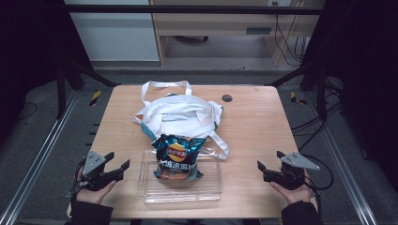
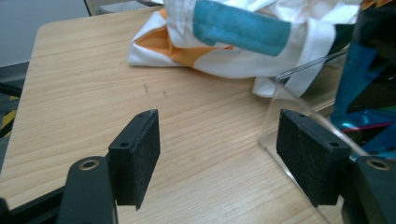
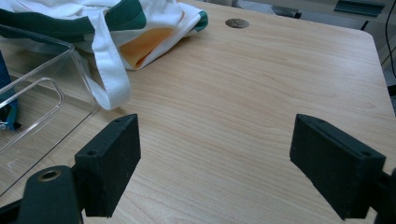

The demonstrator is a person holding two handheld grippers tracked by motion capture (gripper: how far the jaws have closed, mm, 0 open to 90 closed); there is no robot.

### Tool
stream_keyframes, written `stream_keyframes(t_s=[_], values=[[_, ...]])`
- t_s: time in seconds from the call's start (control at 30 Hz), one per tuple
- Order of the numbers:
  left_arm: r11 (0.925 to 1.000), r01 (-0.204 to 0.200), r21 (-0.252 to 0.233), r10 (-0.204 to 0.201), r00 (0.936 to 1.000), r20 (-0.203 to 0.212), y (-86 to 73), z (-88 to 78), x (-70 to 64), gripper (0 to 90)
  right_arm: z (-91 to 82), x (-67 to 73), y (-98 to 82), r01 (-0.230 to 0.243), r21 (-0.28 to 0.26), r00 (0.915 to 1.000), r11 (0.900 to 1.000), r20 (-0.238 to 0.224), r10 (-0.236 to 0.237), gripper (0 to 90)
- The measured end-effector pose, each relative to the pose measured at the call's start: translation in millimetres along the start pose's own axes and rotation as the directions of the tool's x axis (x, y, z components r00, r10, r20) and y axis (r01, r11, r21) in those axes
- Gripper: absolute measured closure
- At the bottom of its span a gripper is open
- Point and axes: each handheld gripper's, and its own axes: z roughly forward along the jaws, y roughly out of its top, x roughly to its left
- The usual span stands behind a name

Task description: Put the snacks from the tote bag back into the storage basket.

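beside the clear tray (image 1: 211, 192), both tools wide apart, chip bag (image 1: 178, 157) hiding the tray's floor.

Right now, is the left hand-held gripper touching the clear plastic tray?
Apart. The high view shows bare tabletop between the left hand-held gripper and the clear plastic tray, jaws open.
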Motion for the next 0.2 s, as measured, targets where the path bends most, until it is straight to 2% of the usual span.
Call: stream_keyframes(t_s=[0.2], values=[[0.9998, -0.004, 0.018, 0.004, 1.0000, -0.003, -5.0, 3.6, 3.3, 30.2, 0.5, -0.5, -0.7, -0.001, 0.007, 1.0000, 1.000, 0.004, 0.001, 16.3]])
